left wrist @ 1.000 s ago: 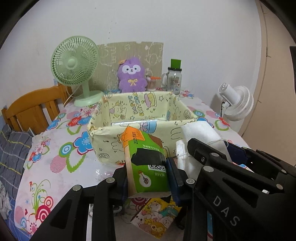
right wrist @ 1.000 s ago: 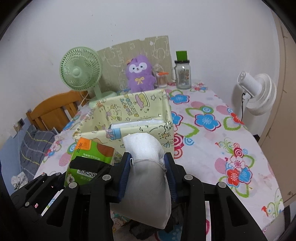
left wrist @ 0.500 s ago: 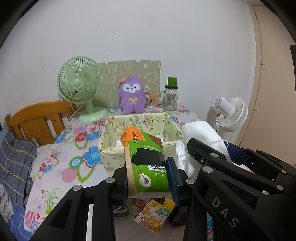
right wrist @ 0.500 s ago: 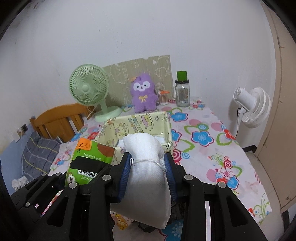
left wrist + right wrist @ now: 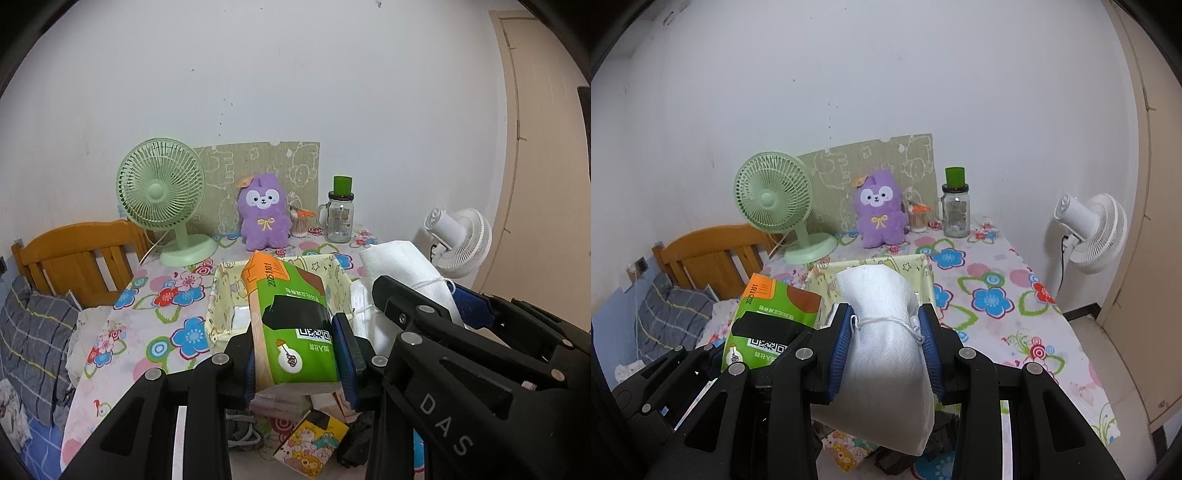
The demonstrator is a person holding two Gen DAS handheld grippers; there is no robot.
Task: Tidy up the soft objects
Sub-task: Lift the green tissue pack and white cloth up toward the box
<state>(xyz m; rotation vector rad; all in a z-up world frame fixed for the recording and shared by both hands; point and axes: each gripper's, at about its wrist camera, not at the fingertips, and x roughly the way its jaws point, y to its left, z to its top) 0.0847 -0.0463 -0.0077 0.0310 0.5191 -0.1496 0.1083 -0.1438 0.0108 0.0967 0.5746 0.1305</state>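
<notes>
My left gripper (image 5: 300, 352) is shut on a green and orange soft tissue pack (image 5: 291, 321), held above the table's near end. My right gripper (image 5: 884, 343) is shut on a white cloth bundle (image 5: 886, 350) tied with string. The pack also shows in the right wrist view (image 5: 768, 325), and the bundle in the left wrist view (image 5: 402, 269). A pale yellow fabric basket (image 5: 221, 295) stands on the table beyond both grippers, partly hidden by the held things; it also shows in the right wrist view (image 5: 912, 266). A purple plush toy (image 5: 263, 218) sits at the back.
A green desk fan (image 5: 162, 199) and a glass jar with a green lid (image 5: 340, 214) stand at the back. A white fan (image 5: 1089, 229) is at the right. A wooden chair (image 5: 74, 254) stands left. Small cartoon-print boxes (image 5: 314, 443) and dark items lie under the grippers.
Both grippers, still holding their things, have risen and pulled back from the basket, which now looks smaller and farther away.
</notes>
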